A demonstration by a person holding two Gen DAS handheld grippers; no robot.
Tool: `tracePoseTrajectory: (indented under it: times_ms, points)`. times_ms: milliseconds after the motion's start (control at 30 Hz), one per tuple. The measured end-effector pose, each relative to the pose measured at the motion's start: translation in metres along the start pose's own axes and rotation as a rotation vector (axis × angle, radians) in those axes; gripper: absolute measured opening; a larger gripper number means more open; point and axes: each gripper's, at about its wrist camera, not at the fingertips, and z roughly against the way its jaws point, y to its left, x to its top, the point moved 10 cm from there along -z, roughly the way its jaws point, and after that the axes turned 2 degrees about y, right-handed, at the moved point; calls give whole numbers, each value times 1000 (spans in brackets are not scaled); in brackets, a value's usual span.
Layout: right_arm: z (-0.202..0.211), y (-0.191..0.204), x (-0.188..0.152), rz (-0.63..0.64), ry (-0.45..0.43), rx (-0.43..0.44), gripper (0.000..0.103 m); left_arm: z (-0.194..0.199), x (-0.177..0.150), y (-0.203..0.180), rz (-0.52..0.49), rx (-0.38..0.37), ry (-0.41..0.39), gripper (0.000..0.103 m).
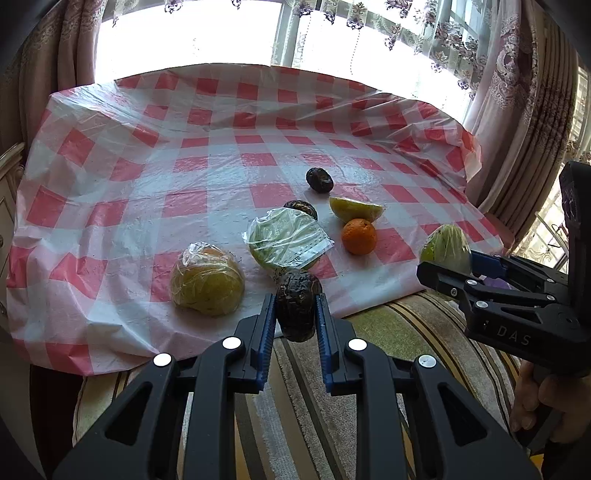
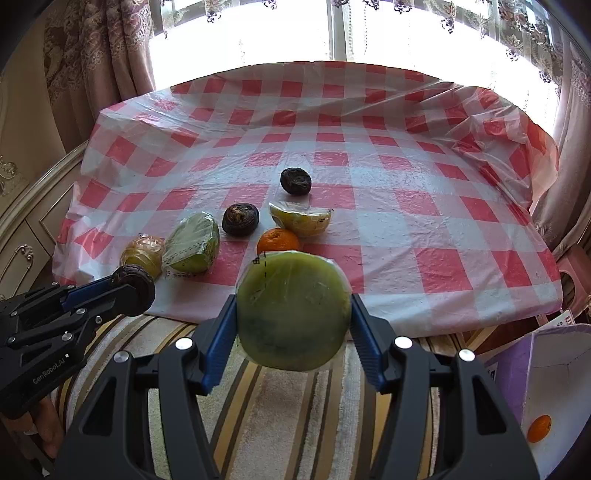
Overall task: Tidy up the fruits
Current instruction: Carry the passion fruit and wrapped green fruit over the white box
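Left gripper (image 1: pixel 295 314) of mine clamps a dark wrinkled fruit (image 1: pixel 297 308) between its blue pads, just off the near edge of the checked tablecloth (image 1: pixel 221 162). My right gripper (image 2: pixel 293 314) is spread wide around a wrapped green fruit half (image 2: pixel 293 310), cut face toward the camera, held over the striped cushion (image 2: pixel 277 424). On the cloth lie two more dark fruits, a tangerine (image 2: pixel 277 240), a yellow wedge (image 2: pixel 301 219) and two wrapped pieces (one green, one yellowish). Down at my right, another orange fruit (image 2: pixel 539 428) sits in a white box (image 2: pixel 554 365).

a home, lace curtains (image 1: pixel 369 26), checked tablecloth (image 1: pixel 221 155), ornate cabinet (image 2: pixel 33 221)
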Motion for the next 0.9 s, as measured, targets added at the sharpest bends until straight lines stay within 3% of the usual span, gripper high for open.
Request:
tracePoseTrajectory:
  times_ms: [500,900]
  points:
    - [39,-90,-8,-120,-31,-94,59,-9,19,-50,-104,-54,0,20]
    - [69,-211,-32,-268,-42,-267,59,-24,34,-155,-299,-168,-5,20]
